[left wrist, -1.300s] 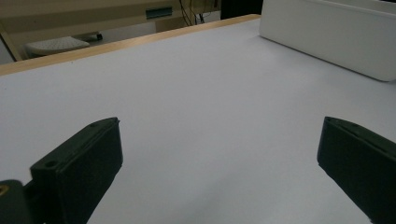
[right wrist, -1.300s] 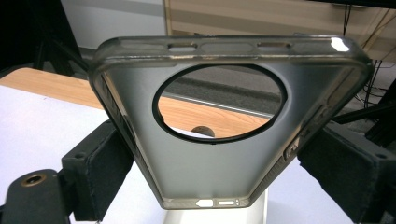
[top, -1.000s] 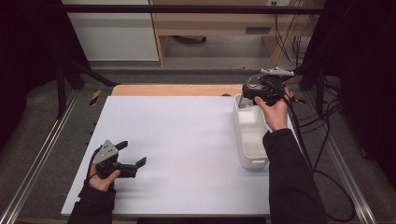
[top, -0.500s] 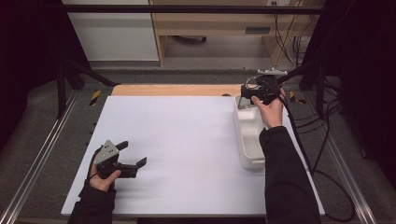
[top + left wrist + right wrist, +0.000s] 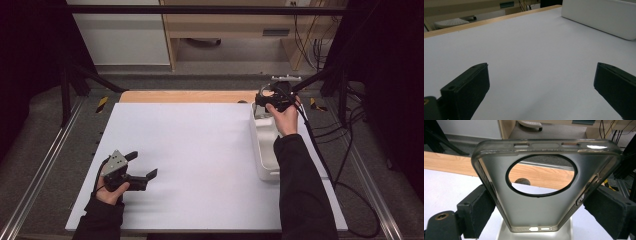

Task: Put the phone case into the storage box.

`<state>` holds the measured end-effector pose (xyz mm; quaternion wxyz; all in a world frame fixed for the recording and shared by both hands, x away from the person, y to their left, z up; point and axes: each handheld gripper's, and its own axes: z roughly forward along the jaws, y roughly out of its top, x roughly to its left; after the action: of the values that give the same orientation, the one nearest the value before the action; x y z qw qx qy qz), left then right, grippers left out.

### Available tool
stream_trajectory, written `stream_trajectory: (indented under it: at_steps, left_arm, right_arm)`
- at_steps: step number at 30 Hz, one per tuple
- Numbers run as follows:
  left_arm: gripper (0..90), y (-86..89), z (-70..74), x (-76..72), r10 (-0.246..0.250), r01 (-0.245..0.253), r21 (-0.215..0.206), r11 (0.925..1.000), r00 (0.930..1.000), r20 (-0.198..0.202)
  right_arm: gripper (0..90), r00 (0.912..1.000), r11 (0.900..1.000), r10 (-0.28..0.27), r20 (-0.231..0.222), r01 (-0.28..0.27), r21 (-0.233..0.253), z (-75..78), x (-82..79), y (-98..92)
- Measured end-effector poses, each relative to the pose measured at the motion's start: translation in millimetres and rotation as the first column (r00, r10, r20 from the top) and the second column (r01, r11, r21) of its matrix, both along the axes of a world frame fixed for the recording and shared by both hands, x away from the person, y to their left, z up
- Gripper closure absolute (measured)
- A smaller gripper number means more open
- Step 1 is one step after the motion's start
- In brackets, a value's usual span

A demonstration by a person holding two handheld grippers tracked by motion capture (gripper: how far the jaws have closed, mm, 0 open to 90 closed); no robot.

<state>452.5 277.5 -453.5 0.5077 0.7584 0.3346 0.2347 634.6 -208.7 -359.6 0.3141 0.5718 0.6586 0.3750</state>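
The right gripper [image 5: 264, 100] is held up over the far end of the white bin [image 5: 264, 150], which lies along the right side of the table [image 5: 200, 150]; its jaws are clamped on a translucent grey phone case [image 5: 541, 187], one black pad [image 5: 480, 207] pressing each long edge; in the right gripper view the case stands upright between the jaws (its round camera cut-out toward the top, the port slots at the bottom edge), and through that cut-out the wooden table edge [image 5: 454, 162] shows beyond the white surface; the bin's rim sits directly below the case. The left gripper [image 5: 142, 167] rests low over the near left part of the table, well apart from the bin; its jaws are spread wide with nothing between them, and in the left gripper view only bare white tabletop lies between the two pads [image 5: 466, 92], with the bin's side wall [image 5: 599, 17] far off at the upper right.
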Motion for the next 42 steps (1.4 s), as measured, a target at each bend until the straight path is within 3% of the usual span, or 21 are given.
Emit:
stream_trajectory:
  at_steps: [19,36,42]
  left_arm:
    - [0.0,-0.3,-0.5,0.4,-0.003,0.003,0.004,1.0,1.0,-0.001]
    - [0.0,-1.0,-1.2,0.5,-0.004,0.004,0.011,0.9999,1.0,-0.001]
    - [0.0,-1.0,-1.3,0.6,-0.004,0.004,0.011,0.9999,1.0,-0.001]
  right_arm:
    - [11.5,0.9985,1.0,-0.017,-0.052,0.017,-0.008,-19.0,12.0,1.3]
    - [11.4,0.9965,0.999,-0.034,-0.077,0.034,-0.005,-32.2,18.5,-0.7]
    - [11.4,0.9972,0.999,-0.035,-0.066,0.035,-0.001,-32.8,20.0,0.6]
